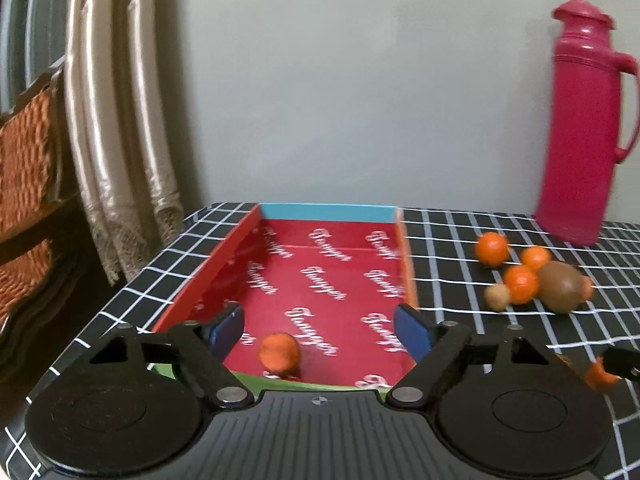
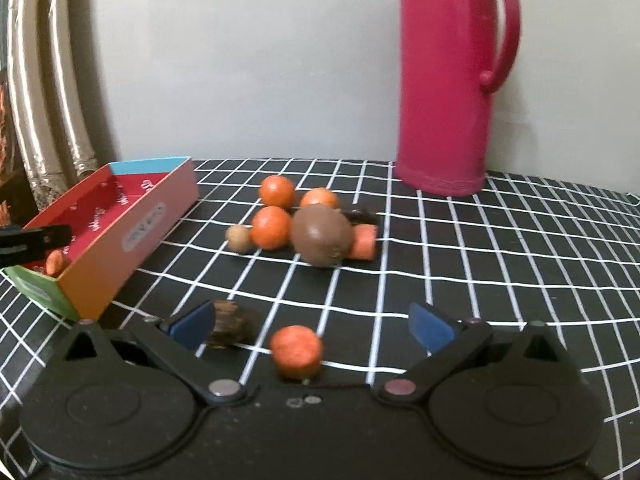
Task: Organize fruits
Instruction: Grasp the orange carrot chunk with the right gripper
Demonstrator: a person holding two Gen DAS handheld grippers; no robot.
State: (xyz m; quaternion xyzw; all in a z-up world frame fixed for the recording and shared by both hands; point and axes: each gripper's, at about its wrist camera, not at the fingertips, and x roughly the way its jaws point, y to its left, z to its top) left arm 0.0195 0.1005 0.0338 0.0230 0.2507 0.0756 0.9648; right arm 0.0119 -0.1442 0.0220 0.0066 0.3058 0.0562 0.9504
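Observation:
My left gripper (image 1: 318, 320) is open over the near end of a red printed box (image 1: 320, 213). An orange fruit piece (image 1: 279, 354) lies loose on the box floor, below and between the fingers, touched by neither. My right gripper (image 2: 312, 316) is open low over the checked tablecloth. Another orange piece (image 2: 297, 350) sits between its fingers with clear gaps on both sides. A dark brown lump (image 2: 232, 326) lies against its left finger. Further back is a pile: a brown kiwi (image 2: 322, 234), three orange balls (image 2: 271, 227), a small tan ball (image 2: 239, 238) and an orange chunk (image 2: 364, 242).
A tall pink flask (image 2: 444, 80) stands at the back right against the grey wall. The box (image 2: 132, 240) lies at the table's left edge. Past that edge hang beige curtains (image 1: 112, 120), beside a woven orange basket (image 1: 24, 160). The black grid cloth (image 2: 500, 248) covers the table.

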